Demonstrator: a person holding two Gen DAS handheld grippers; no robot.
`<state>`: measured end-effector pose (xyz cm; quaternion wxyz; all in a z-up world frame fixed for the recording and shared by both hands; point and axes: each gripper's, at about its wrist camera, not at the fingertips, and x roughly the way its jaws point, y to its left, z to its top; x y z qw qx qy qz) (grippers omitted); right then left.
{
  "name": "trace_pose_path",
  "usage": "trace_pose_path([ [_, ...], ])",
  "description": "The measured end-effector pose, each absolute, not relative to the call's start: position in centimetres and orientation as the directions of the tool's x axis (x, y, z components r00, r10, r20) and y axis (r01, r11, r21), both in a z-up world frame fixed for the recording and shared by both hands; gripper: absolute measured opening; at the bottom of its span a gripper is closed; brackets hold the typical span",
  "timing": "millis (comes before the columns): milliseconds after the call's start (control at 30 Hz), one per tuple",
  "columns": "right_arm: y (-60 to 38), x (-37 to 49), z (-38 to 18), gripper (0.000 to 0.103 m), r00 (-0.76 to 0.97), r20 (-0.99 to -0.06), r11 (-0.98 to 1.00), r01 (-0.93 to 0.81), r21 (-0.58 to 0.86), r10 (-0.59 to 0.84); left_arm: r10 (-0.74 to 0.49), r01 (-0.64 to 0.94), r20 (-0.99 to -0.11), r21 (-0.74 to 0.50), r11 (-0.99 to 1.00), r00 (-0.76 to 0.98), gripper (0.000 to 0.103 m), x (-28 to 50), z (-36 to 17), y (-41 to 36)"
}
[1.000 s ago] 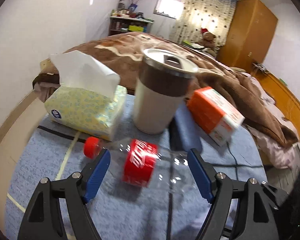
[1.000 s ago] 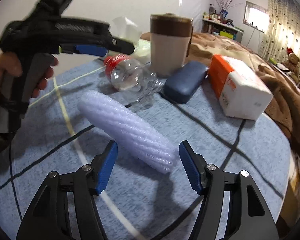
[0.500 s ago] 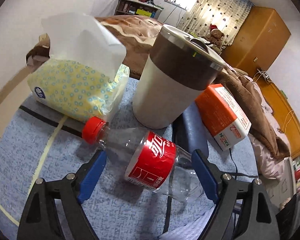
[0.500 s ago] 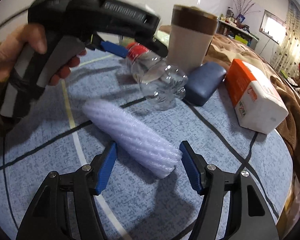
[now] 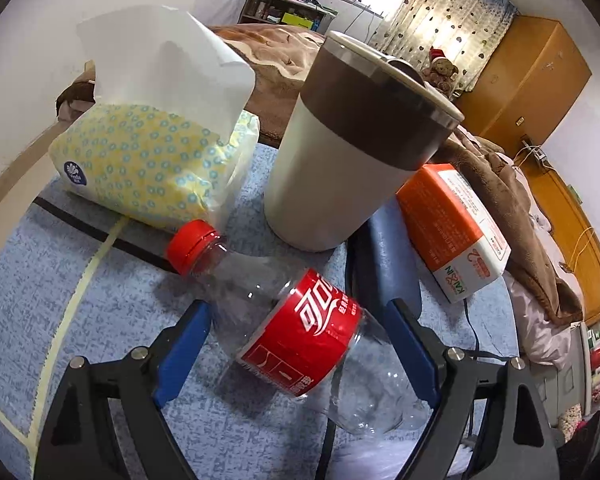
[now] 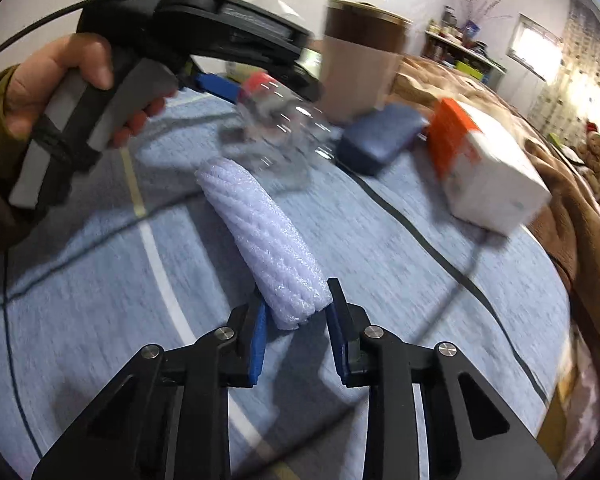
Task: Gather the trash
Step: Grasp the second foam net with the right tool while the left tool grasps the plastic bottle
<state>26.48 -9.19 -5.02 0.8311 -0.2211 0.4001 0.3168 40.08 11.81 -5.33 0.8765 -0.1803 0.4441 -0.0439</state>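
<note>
A: Trash first, nearest item: white foam sleeve (image 6: 266, 236), lying on the blue cloth of the table (image 6: 400, 264), near its front edge. A second ago it was only straddled by wide-spread jaws. Now the right gripper (image 6: 296, 320) is closing, and the sleeve's near end is seen between the blue pads, apparently touched on both sides.

B: Held, then?

A: Pinched at the tip, it is judged; the sleeve is not yet lifted. Motion blur is noted across that view.

B: And further in?

A: Empty cola bottle (image 5: 300, 332), on its side toward the table's middle, red cap (image 5: 190, 246) pointed at the tissue pack (image 5: 148, 164) by the far-left edge. The left gripper (image 5: 298, 344) has been lowered and brought closer since a second ago; its jaws are spread wide, one on each side of the bottle, with gaps visible.

B: Meaning?

A: One piece is as good as taken, the other bracketed but not gripped. Behind, the tumbler (image 5: 360, 148), dark case (image 5: 388, 268) and orange box (image 5: 452, 232) are left alone.
</note>
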Motion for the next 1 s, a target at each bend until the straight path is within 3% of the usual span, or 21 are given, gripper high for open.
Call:
trace_pose_path([
  [300, -15.6, 28.8, -5.1, 0.028, 0.531, -0.830, 0.929, -0.368, -0.042, 0.173, -0.256, -0.001, -0.828, -0.296, 0.955, 0.499, 0.089, 39.9, -7.1, 8.3],
  [433, -15.8, 28.8, -4.9, 0.030, 0.509, -0.837, 0.934, -0.357, 0.006, 0.200, -0.205, 0.052, -0.837, -0.208, 0.977, 0.508, 0.089, 38.6, -7.1, 6.5],
  [533, -15.2, 27.6, -4.9, 0.031, 0.495, -0.841, 0.920, -0.393, 0.008, 0.219, -0.198, 0.060, -0.835, -0.195, 0.979, 0.514, 0.080, 38.0, -6.8, 6.4],
  [633, -14.4, 27.5, -5.0, 0.051, 0.486, -0.844, 0.896, -0.444, -0.017, 0.225, -0.186, 0.055, -0.836, -0.184, 0.981, 0.517, 0.070, 37.7, -6.7, 7.0],
  [667, -14.3, 27.3, -4.9, 0.065, 0.489, -0.842, 0.891, -0.453, -0.022, 0.227, -0.183, 0.061, -0.837, -0.177, 0.982, 0.516, 0.067, 37.5, -6.6, 7.1],
  [700, -14.3, 27.7, -4.9, 0.072, 0.487, -0.841, 0.884, -0.466, -0.023, 0.235, -0.180, 0.068, -0.838, -0.169, 0.983, 0.515, 0.065, 37.4, -6.6, 7.3],
  [1000, -11.9, 30.1, -5.2, 0.072, 0.483, -0.835, 0.855, -0.518, -0.030, 0.264, -0.186, 0.048, -0.826, -0.189, 0.981, 0.532, 0.065, 37.5, -6.6, 8.5],
])
